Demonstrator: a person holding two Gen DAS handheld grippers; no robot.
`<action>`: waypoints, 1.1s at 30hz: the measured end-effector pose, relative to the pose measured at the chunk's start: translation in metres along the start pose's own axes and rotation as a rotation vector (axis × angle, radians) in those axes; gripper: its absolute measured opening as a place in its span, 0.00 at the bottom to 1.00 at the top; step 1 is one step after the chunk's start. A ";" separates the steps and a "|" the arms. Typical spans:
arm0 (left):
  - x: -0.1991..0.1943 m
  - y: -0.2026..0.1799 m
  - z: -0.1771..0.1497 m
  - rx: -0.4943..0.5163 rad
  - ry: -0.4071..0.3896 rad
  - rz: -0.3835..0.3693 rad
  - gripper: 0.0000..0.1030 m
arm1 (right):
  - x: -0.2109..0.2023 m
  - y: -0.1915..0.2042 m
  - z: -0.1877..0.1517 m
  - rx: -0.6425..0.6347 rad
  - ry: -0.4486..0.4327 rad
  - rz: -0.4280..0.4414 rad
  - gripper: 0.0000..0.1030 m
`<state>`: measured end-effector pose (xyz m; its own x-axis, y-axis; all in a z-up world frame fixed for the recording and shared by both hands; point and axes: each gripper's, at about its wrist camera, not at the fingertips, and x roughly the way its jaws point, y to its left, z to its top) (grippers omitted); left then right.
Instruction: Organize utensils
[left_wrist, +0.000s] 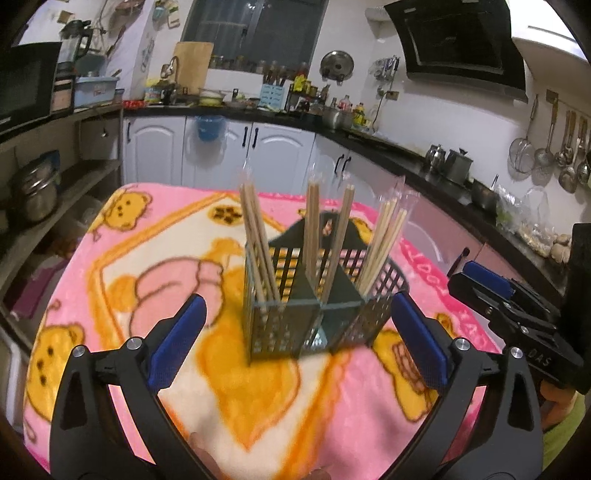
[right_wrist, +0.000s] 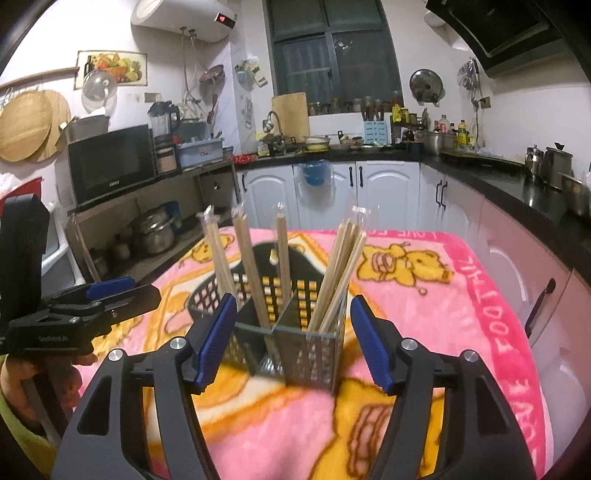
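1. Chopsticks (left_wrist: 312, 225) stand upright or leaning in a dark mesh holder (left_wrist: 280, 325) that sits on a pink blanket (left_wrist: 122, 258) with yellow bear pictures, spread over a table.
2. Dividers split the holder into compartments. In the left wrist view, 1 bundle leans in the left compartment, 2 bundles stand near the middle, and a looser fan of bare sticks (left_wrist: 384, 240) leans out to the right.
3. Several bundles appear to be in clear wrappers whose tips stick up above the wood.
4. From the right wrist view, the same holder (right_wrist: 310, 354) shows 3 bundles on the left and middle, and the fan of sticks (right_wrist: 340, 273) in the front right compartment.
5. Left gripper (left_wrist: 299, 343): its 2 blue-padded fingers (left_wrist: 177, 343) are spread wide, one either side of the holder's front corner, and grip nothing. Whether the pads touch the mesh is unclear.
6. Right gripper (right_wrist: 293, 339): its fingers (right_wrist: 216, 338) are also spread apart, flanking the holder's near corner, with nothing between the pads but the holder itself. Contact cannot be judged.
7. Each gripper shows in the other's camera: the right one (left_wrist: 480, 284) at the right edge, the left one (right_wrist: 110, 291) at the left edge, held by a hand (right_wrist: 22, 387).
8. Behind the table run white cabinets (right_wrist: 384, 192) under a black counter (right_wrist: 517, 184), with a microwave (right_wrist: 110, 162) on a shelf at the left.
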<state>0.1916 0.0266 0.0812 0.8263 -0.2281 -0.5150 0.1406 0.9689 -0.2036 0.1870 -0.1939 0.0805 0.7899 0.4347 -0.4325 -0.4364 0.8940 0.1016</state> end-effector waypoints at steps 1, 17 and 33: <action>0.000 0.001 -0.004 0.003 0.005 0.008 0.90 | 0.000 0.001 -0.003 -0.001 0.007 0.003 0.63; 0.003 0.017 -0.071 -0.041 0.060 0.051 0.90 | 0.000 0.008 -0.058 0.022 0.102 -0.021 0.80; -0.014 -0.004 -0.100 0.035 -0.057 0.100 0.90 | -0.023 0.010 -0.088 0.021 -0.007 -0.120 0.94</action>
<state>0.1251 0.0163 0.0057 0.8669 -0.1251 -0.4826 0.0738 0.9895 -0.1240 0.1272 -0.2045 0.0128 0.8390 0.3252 -0.4362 -0.3296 0.9417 0.0680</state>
